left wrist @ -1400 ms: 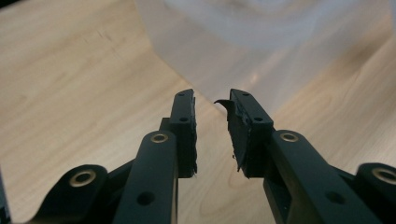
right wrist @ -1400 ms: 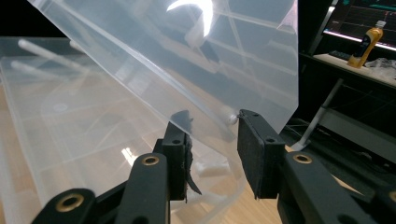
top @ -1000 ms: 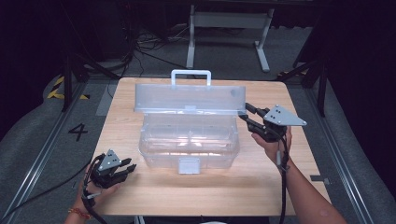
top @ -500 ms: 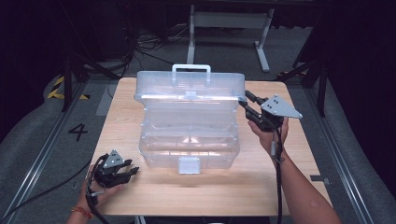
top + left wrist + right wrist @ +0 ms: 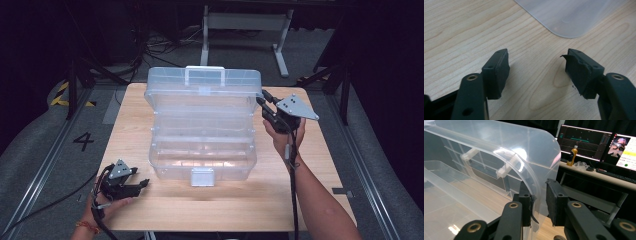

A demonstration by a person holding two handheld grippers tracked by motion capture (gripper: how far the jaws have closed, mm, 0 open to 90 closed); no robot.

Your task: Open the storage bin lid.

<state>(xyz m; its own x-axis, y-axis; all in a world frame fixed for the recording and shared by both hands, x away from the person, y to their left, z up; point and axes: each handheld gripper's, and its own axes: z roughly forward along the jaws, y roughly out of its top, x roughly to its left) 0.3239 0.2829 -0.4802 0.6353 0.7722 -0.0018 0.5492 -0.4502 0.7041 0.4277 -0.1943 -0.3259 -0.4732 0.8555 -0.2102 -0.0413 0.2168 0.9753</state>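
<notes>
Right now a clear plastic storage box (image 5: pixel 202 145) sits at the middle of the wooden table (image 5: pixel 320 165), its lid (image 5: pixel 204 90) swung up and standing open along the 12 o'clock side, carry handle (image 5: pixel 205 74) on top. A white latch (image 5: pixel 202 176) hangs at the box's 6 o'clock wall.

Over at 3 o'clock of the lid, the right gripper (image 5: pixel 263 101) reaches in from the person's right hand (image 5: pixel 284 135), grey three-cornered plate on top. In the right gripper view the lid's rounded edge (image 5: pixel 534 185) runs straight between the two black jaws of the right gripper (image 5: pixel 538 203). One pad lies against the plastic; the other stands a little off it, so whether the grip is fully tight cannot be told.

Down at 7 o'clock of the box, the left gripper (image 5: pixel 141 184) lies low on the table in the person's left hand (image 5: pixel 102 205), jaws pointing toward 3 o'clock. In the left gripper view the left gripper (image 5: pixel 537 66) has its jaws spread wide with nothing between them, bare wood beneath. A rounded corner of the box (image 5: pixel 571 22) lies ahead, well apart from the tips.

Behind the table, monitors (image 5: pixel 584 142) glow on a desk, an orange bottle (image 5: pixel 573 156) beside them.
</notes>
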